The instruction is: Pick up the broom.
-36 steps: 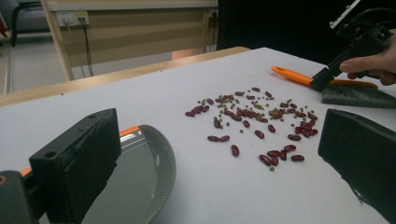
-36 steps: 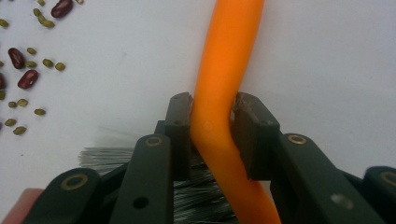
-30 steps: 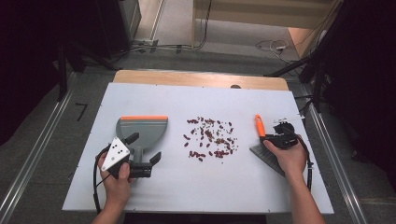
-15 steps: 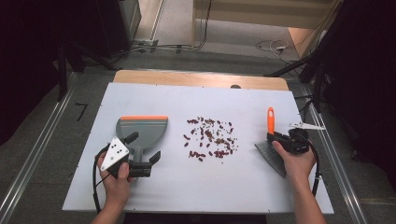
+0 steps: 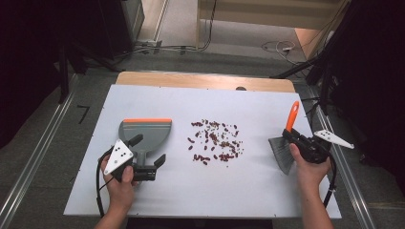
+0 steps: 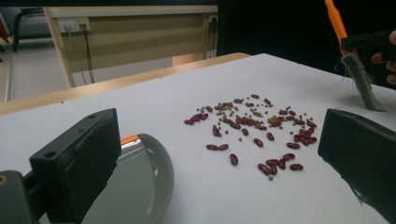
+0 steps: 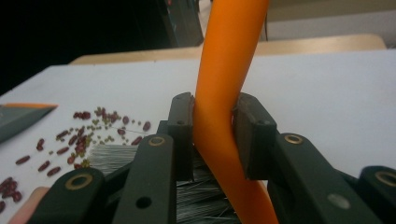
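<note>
A grey dustpan (image 5: 145,131) with an orange lip lies on the left of the white table (image 5: 267,191). My left gripper (image 5: 148,149) stands open at the dustpan's near end; its jaws are wide apart in the left gripper view, with the pan's rim (image 6: 161,182) low between them. A scatter of red beans and small green ones (image 5: 215,141) covers the table's middle. At the right, my right gripper (image 5: 292,135) is shut on the orange handle (image 7: 219,93) of a small brush (image 5: 282,152). The brush's grey bristles (image 6: 362,79) point down at the table, right of the beans.
A wooden strip (image 5: 205,81) runs along the table's far edge, with floor and cables beyond. Bare white surface lies in front of the beans and between them and the dustpan. The right table edge is close to the right hand.
My right gripper has carried the brush to the right and a little back, away from the beans, and its handle now stands more upright. The left gripper and dustpan have stayed put.
</note>
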Motion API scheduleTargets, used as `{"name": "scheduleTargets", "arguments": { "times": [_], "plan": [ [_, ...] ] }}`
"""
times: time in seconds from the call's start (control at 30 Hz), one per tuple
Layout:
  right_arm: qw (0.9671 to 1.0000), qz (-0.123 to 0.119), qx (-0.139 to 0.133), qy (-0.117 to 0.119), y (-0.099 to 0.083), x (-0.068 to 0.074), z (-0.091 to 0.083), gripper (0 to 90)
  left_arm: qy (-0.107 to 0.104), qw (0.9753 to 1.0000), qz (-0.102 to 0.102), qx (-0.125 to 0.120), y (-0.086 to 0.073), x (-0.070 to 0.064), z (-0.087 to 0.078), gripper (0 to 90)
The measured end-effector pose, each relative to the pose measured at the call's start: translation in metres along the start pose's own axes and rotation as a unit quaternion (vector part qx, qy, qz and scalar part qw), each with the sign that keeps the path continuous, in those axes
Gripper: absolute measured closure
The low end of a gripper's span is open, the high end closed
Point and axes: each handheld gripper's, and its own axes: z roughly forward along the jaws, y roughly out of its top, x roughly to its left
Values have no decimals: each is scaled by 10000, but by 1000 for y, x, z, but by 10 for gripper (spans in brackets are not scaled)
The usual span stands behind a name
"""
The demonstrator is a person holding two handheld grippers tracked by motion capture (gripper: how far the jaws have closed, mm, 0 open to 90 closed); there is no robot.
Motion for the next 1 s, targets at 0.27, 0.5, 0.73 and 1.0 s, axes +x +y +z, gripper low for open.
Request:
{"name": "scheduleTargets", "arguments": {
  "times": [0.27, 0.5, 0.73, 1.0],
  "plan": [
    [9990, -90, -425, 59, 11, 10, -9, 693, -60, 10000, -37, -69, 3, -3, 2, 0],
    [9964, -265, -751, 298, 25, 37, -11, 693, -156, 9998, -44, -118, 7, -9, 3, 0],
    [9935, -441, -870, 589, 33, 66, -8, 693, -322, 9993, -37, -169, 14, -18, 8, 0],
    [9899, -547, -908, 946, 36, 98, -3, 693, -551, 9983, -73, -201, 19, -31, 17, 0]
  ]
}}
